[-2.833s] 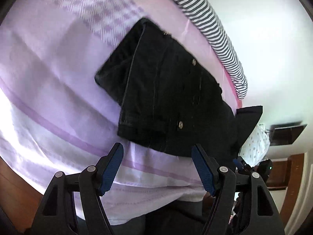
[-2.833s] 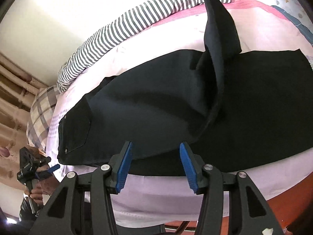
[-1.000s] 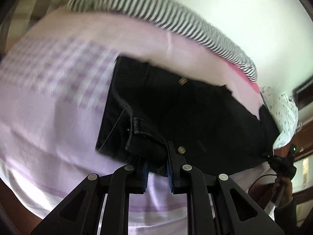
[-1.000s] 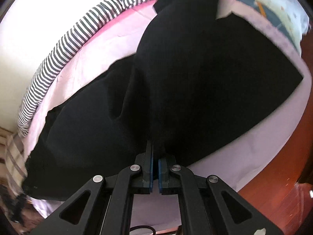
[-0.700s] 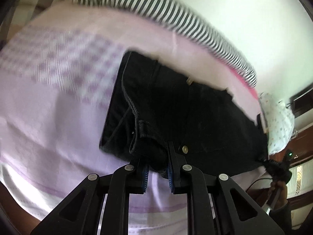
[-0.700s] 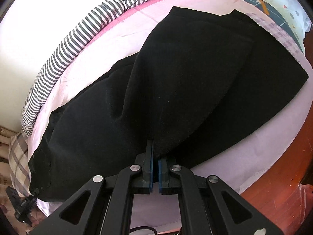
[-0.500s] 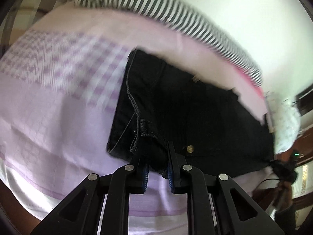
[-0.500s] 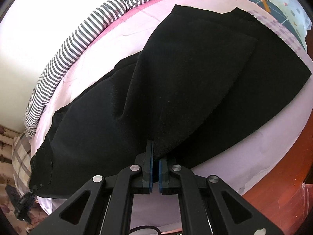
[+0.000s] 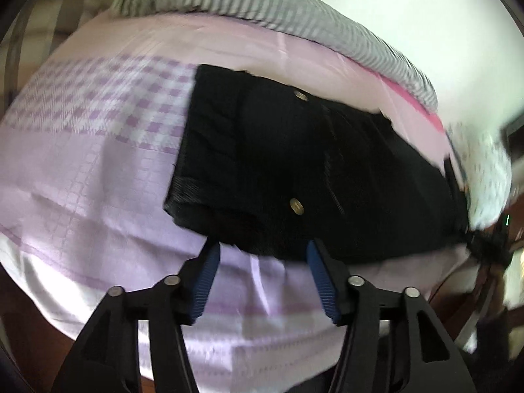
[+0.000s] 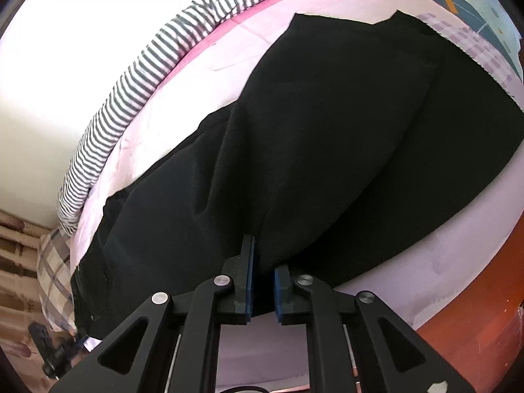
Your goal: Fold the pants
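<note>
Black pants (image 9: 294,163) lie across a lilac bed sheet (image 9: 98,180), the waistband with two brass buttons nearest my left gripper (image 9: 263,262). Its jaws are opening, and the waistband's near edge lies just beyond the blue pads (image 9: 206,271) without touching them. In the right wrist view the pants (image 10: 327,147) are folded leg over leg. A ridge of the fabric rises into my right gripper (image 10: 263,278). Its jaws are starting to open, narrowly apart, with the black fabric still filling the gap between them.
A grey-striped bolster (image 9: 262,9) runs along the far side of the bed by the white wall. A patterned pillow (image 9: 484,170) lies at one end and a plaid pillow (image 10: 52,271) at the other. The red-brown wooden bed edge (image 10: 475,311) shows below the sheet.
My left gripper has let go of the waistband, spread its jaws and drawn back a little; the waistband now lies flat. The right jaws have parted slightly around the fold.
</note>
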